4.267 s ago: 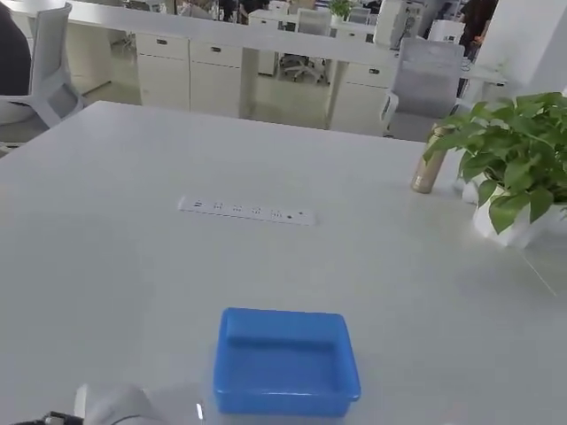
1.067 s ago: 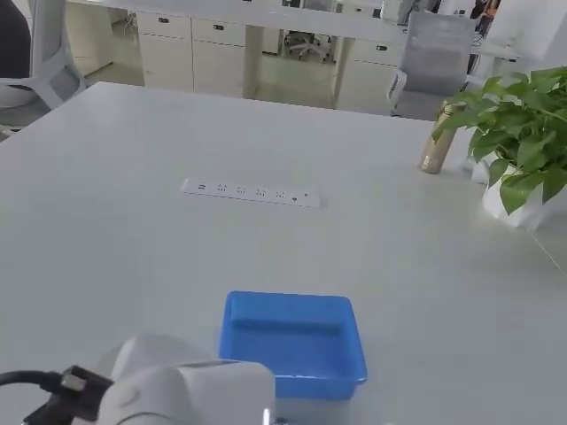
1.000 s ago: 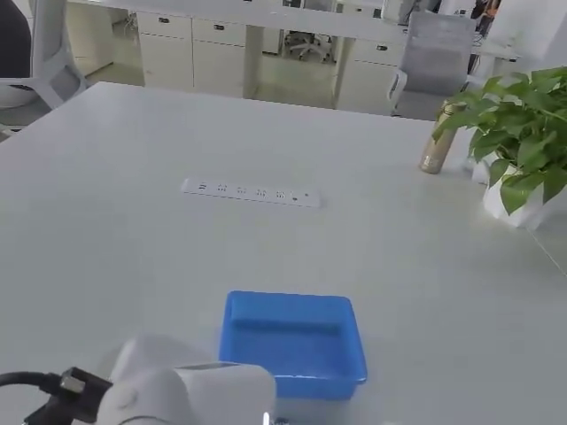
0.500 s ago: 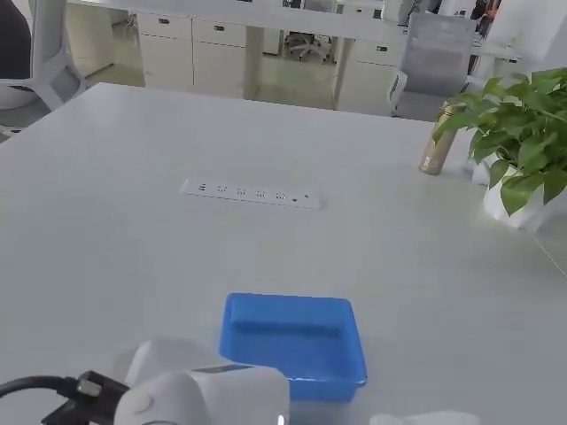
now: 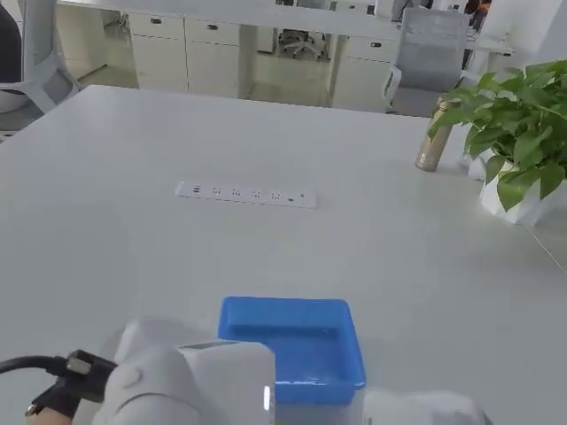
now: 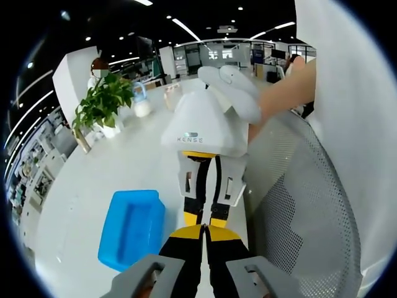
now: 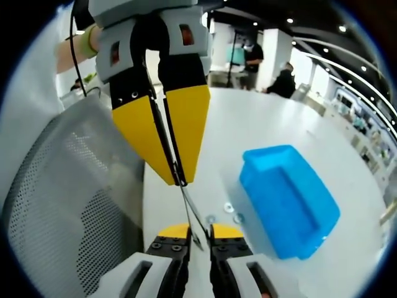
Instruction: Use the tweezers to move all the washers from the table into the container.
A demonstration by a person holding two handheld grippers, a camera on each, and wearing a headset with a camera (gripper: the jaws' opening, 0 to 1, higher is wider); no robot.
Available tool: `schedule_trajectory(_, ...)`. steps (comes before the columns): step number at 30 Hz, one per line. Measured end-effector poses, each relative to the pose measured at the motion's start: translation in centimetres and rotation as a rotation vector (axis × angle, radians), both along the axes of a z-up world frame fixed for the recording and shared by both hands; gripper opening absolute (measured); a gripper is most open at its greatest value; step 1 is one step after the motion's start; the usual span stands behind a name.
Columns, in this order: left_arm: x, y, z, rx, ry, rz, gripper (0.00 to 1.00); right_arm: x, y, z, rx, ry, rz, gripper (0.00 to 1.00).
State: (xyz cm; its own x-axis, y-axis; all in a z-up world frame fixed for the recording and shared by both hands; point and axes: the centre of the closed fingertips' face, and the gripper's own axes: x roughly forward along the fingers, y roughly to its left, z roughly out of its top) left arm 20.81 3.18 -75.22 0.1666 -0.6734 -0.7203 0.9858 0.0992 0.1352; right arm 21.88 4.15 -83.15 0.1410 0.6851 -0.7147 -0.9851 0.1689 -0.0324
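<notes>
By my reading the step in hand is readying the tweezers [image 7: 188,208]. The left hand-held gripper [image 7: 178,180] is pinched tight on them, and their tip reaches between the narrowly parted jaws of the right hand-held gripper [image 7: 200,236]; whether those clamp it I cannot tell. The washers [image 7: 229,208] lie on the surface [image 7: 248,124] at 1 o'clock from that tip, with the blue container [image 7: 288,198] just beside them at 3 o'clock. The next move calls for a settled grip, then lowering the tip onto one washer

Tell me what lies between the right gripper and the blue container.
Right gripper view: small washers on the table, between right gripper and blue container.
</notes>
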Motion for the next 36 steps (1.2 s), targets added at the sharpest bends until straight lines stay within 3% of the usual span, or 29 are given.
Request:
schedule_trajectory(6,0.8,-0.1,0.0,0.013,-0.005,-0.004,0.00,0.7,0.2,0.0,0.020,0.002,-0.017,0.07)
schedule_trajectory(11,1.4,-0.3,-0.1,0.035,-0.010,-0.008,0.00,1.1,0.4,-0.4,0.050,0.042,-0.032,0.07)
schedule_trajectory(21,2.1,-0.7,-0.1,0.029,0.001,-0.017,0.00,1.4,0.3,-0.3,0.045,0.048,-0.036,0.07)
schedule_trajectory(26,2.1,-0.9,-0.1,0.038,-0.004,-0.040,0.00,1.3,0.2,0.0,0.040,0.037,-0.026,0.08)
schedule_trajectory(36,2.1,-1.3,-0.2,0.039,0.007,-0.056,0.00,1.2,-0.2,1.1,0.093,0.056,-0.050,0.07)
